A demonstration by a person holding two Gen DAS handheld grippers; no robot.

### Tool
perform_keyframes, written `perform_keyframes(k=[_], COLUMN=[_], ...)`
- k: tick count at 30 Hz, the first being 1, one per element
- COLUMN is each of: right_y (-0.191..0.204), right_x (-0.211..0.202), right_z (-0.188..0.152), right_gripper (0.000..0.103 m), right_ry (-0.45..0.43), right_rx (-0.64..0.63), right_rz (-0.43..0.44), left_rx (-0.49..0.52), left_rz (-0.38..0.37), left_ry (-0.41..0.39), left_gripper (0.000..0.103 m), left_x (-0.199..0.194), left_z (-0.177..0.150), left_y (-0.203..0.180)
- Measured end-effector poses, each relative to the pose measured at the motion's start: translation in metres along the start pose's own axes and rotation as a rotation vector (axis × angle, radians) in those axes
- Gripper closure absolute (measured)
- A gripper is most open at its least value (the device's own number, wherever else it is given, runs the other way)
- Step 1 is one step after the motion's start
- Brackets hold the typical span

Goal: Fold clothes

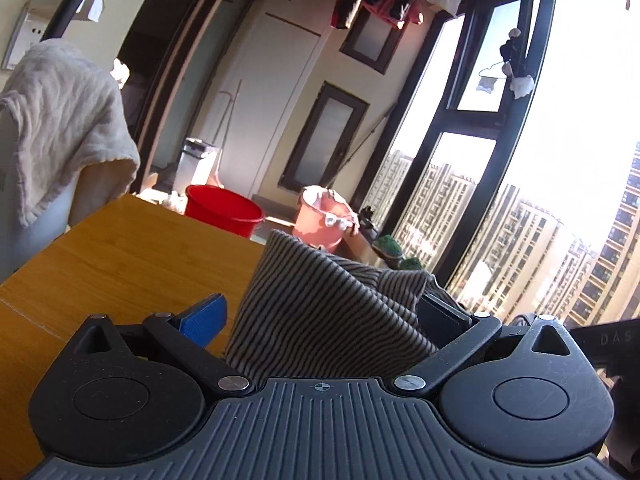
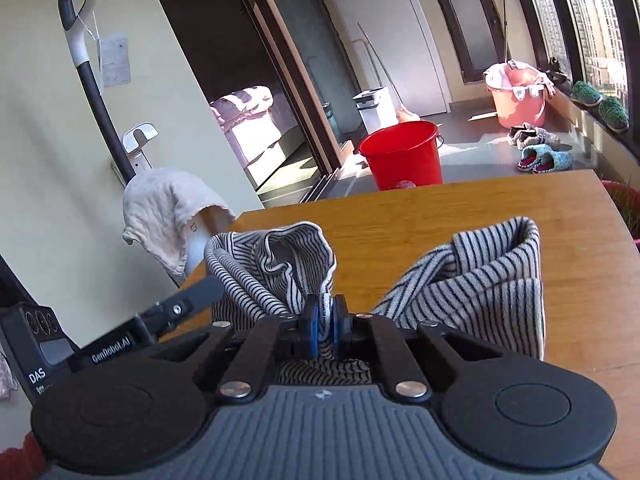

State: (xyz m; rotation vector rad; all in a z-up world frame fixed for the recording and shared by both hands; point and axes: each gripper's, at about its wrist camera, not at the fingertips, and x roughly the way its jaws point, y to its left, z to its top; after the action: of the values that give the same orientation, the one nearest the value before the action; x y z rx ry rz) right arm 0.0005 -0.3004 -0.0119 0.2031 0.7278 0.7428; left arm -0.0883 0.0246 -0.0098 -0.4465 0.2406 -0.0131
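Clamping striped garment (image 2: 472, 280) above bench (image 2: 440, 204), right tongs (image 2: 325, 330) pinch thin fold; left tongs (image 1: 320, 320) apart, cloth loose between — slip risks dropped corner.

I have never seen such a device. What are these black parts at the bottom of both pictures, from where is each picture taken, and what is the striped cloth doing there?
The black parts are two handheld grippers; a person holds one in each hand. Each carries a camera looking forward along its fingers, so one picture comes from the left gripper, the other from the right gripper.

A striped garment lies bunched on a wooden table. The right gripper is shut on a fold of it, pinched between its blue pads. The left gripper stands open, with the garment between its fingers but not squeezed.

Behind are a red bucket and a pink bucket.
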Motion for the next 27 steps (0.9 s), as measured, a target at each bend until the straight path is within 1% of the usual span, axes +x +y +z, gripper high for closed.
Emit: perform_keyframes(k=[1,2,4,5,6,9,12,14,16,18,20,21,23,24,26,27], right_y=[-0.004,-0.007,-0.012,-0.011,-0.011,-0.001,0.002,0.004,0.008,0.013,0.018,0.021,0.027,0.028,0.029,0.028], right_x=[0.000,0.002,0.003,0.000,0.001,0.000,-0.003,-0.004,-0.003,-0.002,-0.003,-0.002,-0.002,-0.004,-0.008,-0.014], right_z=[-0.014,-0.025,-0.046,-0.049,-0.049,-0.053,-0.056,-0.059,-0.061,-0.062,-0.064,-0.064,-0.066,-0.067,-0.068,-0.069], right_gripper=[0.097,0.097,0.097,0.097,0.097,0.097,0.097,0.097,0.097,0.097,0.097,0.097,0.097,0.097,0.097,0.096], right_ry=[0.017,0.022,0.024,0.008,0.003,-0.012,-0.023,-0.034,-0.043,-0.049,-0.053,-0.054,-0.057,-0.057,-0.057,-0.056], right_rx=[0.022,0.035,0.053,0.038,0.015,-0.061,-0.070,-0.079,-0.103,-0.133,-0.163,-0.183,-0.206,-0.208,-0.197,-0.179], right_rz=[-0.002,-0.002,-0.003,-0.006,-0.015,-0.045,-0.051,-0.057,-0.070,-0.090,-0.111,-0.123,-0.139,-0.144,-0.147,-0.136], left_rx=[-0.024,-0.054,-0.148,-0.193,-0.220,-0.227,-0.140,-0.063,0.085,0.213,0.281,0.289,0.284,0.288,0.309,0.311], left_rz=[-0.007,-0.019,-0.064,-0.079,-0.083,-0.059,-0.022,-0.001,0.051,0.043,0.028,0.033,0.070,0.107,0.167,0.185], left_ry=[-0.026,-0.035,0.049,0.096,0.125,0.171,0.179,0.143,0.071,0.046,0.069,0.091,0.135,0.151,0.177,0.197], left_gripper=[0.000,0.000,0.000,0.000,0.000,0.000,0.000,0.000,0.000,0.000,0.000,0.000,0.000,0.001,0.024,0.038], left_x=[-0.004,-0.007,0.001,0.005,0.008,0.013,0.004,-0.011,-0.028,-0.034,-0.028,-0.020,-0.005,0.000,0.000,-0.001], left_z=[0.003,0.007,0.017,0.021,0.023,0.027,0.025,0.022,0.019,0.021,0.025,0.027,0.029,0.028,0.020,0.015], left_y=[0.002,0.005,0.013,0.016,0.017,0.016,0.005,-0.004,-0.027,-0.050,-0.068,-0.072,-0.072,-0.070,-0.062,-0.056])
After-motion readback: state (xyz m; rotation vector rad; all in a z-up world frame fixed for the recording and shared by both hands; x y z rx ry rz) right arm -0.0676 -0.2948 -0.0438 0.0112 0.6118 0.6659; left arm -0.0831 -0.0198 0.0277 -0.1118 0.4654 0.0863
